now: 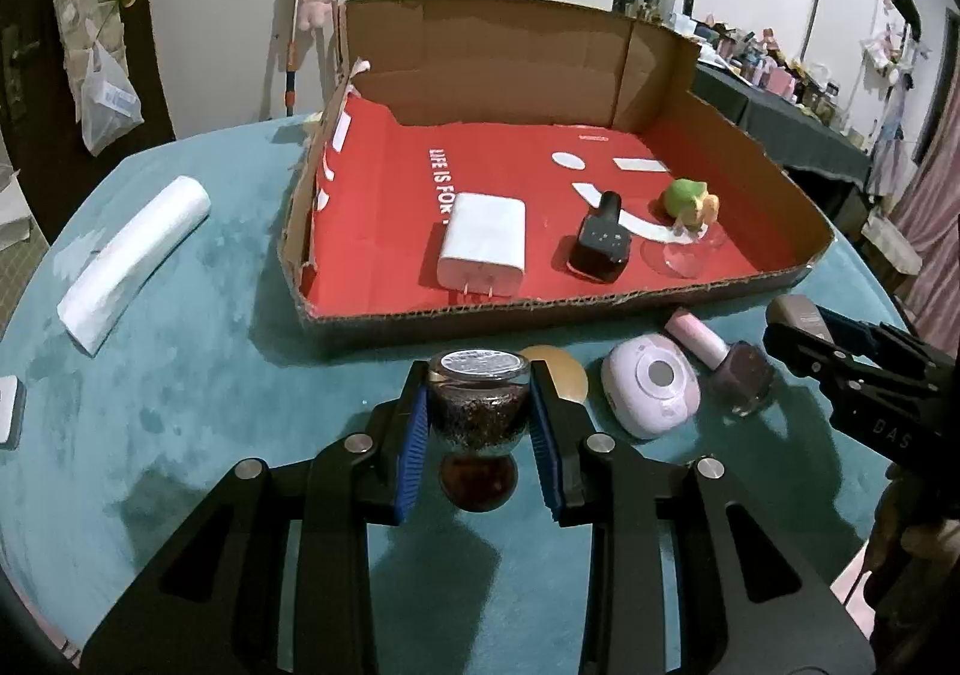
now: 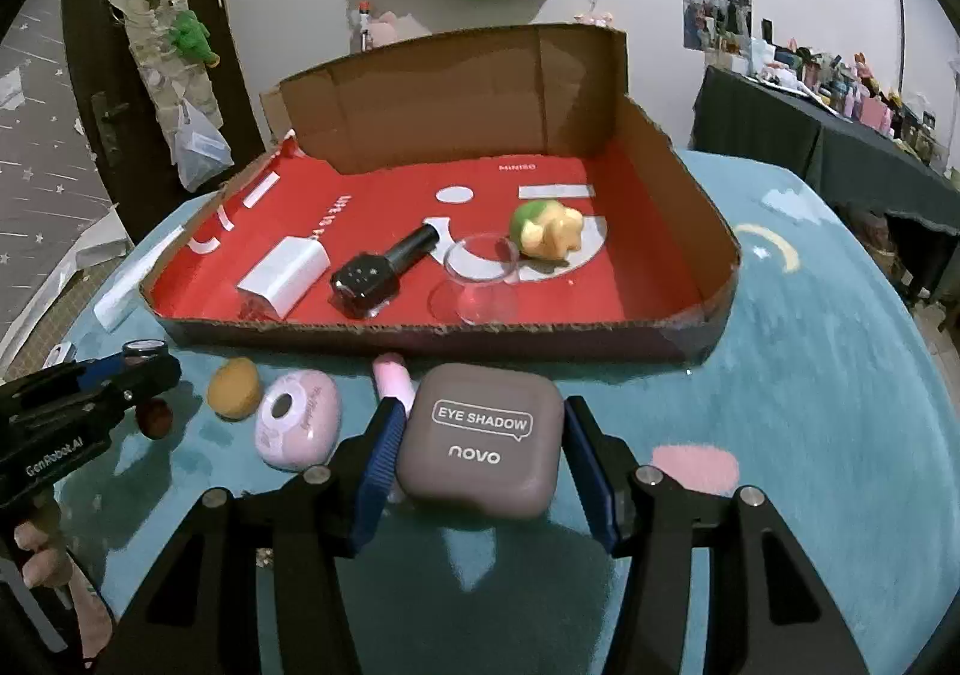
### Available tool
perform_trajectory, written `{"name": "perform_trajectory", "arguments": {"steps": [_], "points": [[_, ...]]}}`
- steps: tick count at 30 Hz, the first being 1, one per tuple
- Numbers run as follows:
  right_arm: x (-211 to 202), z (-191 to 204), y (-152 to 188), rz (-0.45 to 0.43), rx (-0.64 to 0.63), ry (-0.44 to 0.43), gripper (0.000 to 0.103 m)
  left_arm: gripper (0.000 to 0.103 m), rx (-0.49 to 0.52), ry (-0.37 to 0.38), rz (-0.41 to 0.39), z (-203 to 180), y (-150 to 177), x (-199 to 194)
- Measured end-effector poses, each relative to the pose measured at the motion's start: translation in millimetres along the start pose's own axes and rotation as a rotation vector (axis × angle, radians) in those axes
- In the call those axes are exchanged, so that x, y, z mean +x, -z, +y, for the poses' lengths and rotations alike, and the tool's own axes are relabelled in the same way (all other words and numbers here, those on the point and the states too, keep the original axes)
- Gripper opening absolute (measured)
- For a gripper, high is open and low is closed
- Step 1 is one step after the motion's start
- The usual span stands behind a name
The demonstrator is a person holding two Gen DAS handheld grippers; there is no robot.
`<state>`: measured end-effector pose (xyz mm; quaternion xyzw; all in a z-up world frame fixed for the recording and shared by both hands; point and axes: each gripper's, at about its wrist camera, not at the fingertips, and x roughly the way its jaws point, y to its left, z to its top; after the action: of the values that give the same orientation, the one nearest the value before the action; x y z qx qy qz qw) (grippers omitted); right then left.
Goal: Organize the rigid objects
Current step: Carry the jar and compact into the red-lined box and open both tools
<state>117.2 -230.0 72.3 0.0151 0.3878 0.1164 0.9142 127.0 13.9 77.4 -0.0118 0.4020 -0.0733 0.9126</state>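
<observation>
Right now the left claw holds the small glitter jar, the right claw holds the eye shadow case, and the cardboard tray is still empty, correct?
Not quite: the cardboard tray is not empty. The right wrist view shows a white charger, a black bottle, a clear cup and a green-and-yellow toy in it. The left claw does hold the glitter jar, the right claw the eye shadow case.

Your way into the cardboard tray (image 2: 708,261) runs over its low near wall; the tall back wall blocks the far side. Inside, the white charger (image 2: 288,273), black bottle (image 2: 384,270), clear cup (image 2: 480,279) and green-yellow toy (image 2: 546,228) crowd the middle of the frame. Bare red floor lies open at the tray's right and upper left. In front of the near wall, the pink case (image 2: 297,426), pink tube (image 2: 393,375) and orange puff (image 2: 234,387) clutter the lower left; teal cloth (image 2: 810,375) at right is clear.
</observation>
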Motion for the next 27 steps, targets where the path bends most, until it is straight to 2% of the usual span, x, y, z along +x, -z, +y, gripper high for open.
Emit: {"name": "perform_trajectory", "arguments": {"steps": [7, 10, 14, 18, 27], "points": [[-7, 2, -25, -0.034, -0.016, -0.036, 0.057, 0.029, 0.010, 0.030, -0.020, -4, -21, -7], [-4, 3, -47, -0.049, -0.034, -0.066, 0.057, 0.029, 0.036, 0.075, -0.005, -9, -43, -1], [10, -1, -82, -0.060, -0.044, -0.105, 0.057, 0.029, 0.095, 0.084, 0.012, -19, -75, 12], [41, -7, -111, -0.014, -0.063, -0.114, 0.057, 0.029, 0.136, 0.103, 0.049, -27, -102, 32], [106, -22, -142, 0.126, -0.080, -0.087, 0.057, 0.029, 0.211, 0.101, 0.159, -40, -140, 88]]}}
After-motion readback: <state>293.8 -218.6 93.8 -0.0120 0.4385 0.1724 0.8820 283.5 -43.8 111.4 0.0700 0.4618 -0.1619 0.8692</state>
